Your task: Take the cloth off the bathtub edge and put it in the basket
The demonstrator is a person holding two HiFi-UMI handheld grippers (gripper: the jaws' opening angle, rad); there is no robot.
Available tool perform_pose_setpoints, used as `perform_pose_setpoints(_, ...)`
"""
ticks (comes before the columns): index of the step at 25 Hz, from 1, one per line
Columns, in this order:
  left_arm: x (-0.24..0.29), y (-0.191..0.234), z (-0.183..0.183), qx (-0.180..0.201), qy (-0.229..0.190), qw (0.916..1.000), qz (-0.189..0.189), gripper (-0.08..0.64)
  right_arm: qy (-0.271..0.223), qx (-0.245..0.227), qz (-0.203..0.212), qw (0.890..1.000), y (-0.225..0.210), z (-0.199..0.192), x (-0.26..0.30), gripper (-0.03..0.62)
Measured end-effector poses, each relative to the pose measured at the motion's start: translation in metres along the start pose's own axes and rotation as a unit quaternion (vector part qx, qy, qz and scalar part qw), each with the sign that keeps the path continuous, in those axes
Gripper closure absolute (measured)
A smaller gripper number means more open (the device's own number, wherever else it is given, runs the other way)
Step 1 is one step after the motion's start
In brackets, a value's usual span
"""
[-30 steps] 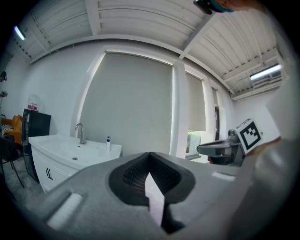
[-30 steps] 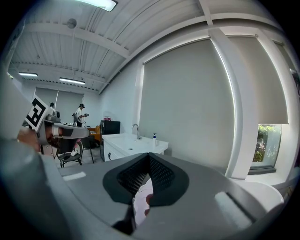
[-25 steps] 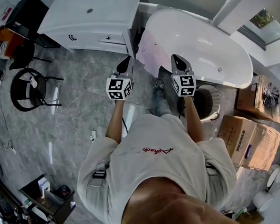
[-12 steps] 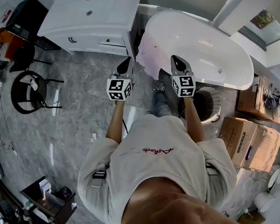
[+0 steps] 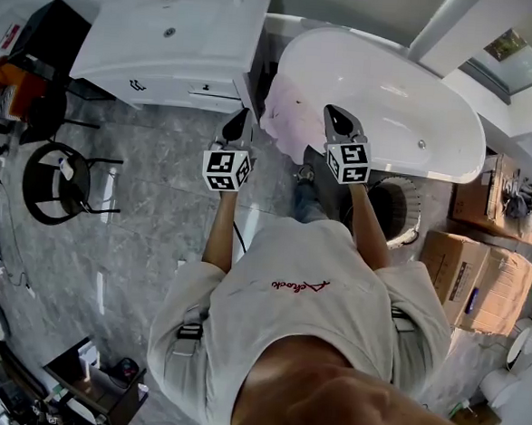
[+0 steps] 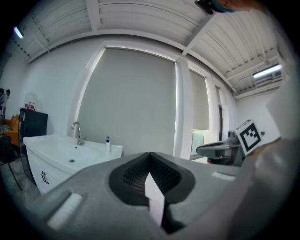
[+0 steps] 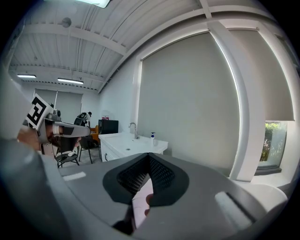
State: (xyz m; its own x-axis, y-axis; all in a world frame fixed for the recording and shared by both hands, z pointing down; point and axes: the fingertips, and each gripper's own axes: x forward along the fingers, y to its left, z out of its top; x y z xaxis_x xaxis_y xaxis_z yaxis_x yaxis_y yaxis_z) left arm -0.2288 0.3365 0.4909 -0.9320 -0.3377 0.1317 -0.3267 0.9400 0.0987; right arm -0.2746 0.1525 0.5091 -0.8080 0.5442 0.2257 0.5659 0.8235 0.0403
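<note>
Left gripper (image 5: 238, 121) and right gripper (image 5: 339, 119) are both clenched shut on nothing, held side by side and pointing toward a white tub (image 5: 393, 84). A pale pink cloth (image 5: 286, 118) hangs over the tub's near rim, seen between the two grippers. A round basket (image 5: 413, 208) sits on the floor beside the tub, partly behind the right arm. A white sink (image 5: 169, 37) stands left of the tub.

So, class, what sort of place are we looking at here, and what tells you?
Probably a bathroom mocked up in a showroom or workshop, not a home. There is a white bathtub with a pink cloth on its edge and a washbasin cabinet, but also cardboard boxes standing nearby.
</note>
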Motion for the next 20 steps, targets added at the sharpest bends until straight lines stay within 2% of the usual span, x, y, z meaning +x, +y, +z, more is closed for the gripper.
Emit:
perform_pose_setpoints(8,0.054,0.032,0.014,-0.004,0.005,0.9998,0.017,0.56,0.0,-0.002,0.018,1.0,-0.028,0.02,0.064,0.584)
perform_pose_setpoints(20,0.149,0.044,0.03,0.0,0.016,0.9997,0.021,0.56,0.006,0.007,0.035,0.999,-0.086,0.03,0.135,0.584)
